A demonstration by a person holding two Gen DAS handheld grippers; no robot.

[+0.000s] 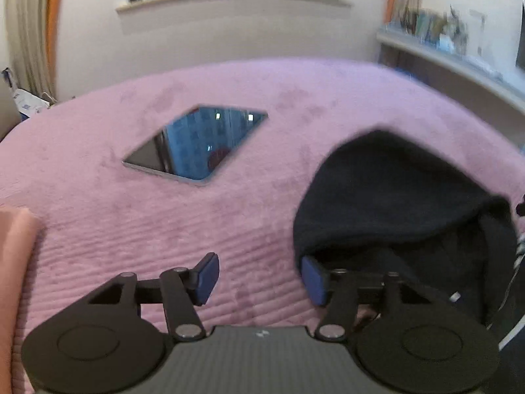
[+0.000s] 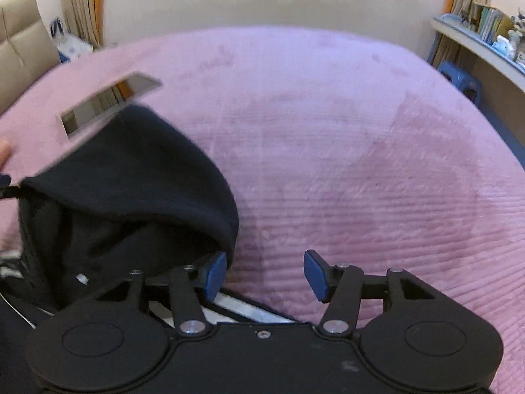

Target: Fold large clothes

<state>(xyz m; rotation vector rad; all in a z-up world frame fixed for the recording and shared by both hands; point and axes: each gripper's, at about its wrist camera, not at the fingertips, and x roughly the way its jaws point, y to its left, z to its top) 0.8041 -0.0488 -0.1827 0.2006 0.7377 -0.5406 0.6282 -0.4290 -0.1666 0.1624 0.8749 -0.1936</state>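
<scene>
I see my left gripper with jaws spread, my right gripper also spread, nothing pinched, the black hoodie lying between them on the pink bed, hood up, a tablet just beyond it

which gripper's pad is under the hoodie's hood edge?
Both, by inner pads: left gripper right pad, right gripper left pad, at the black hood. Outer pads sit over pink blanket.
</scene>
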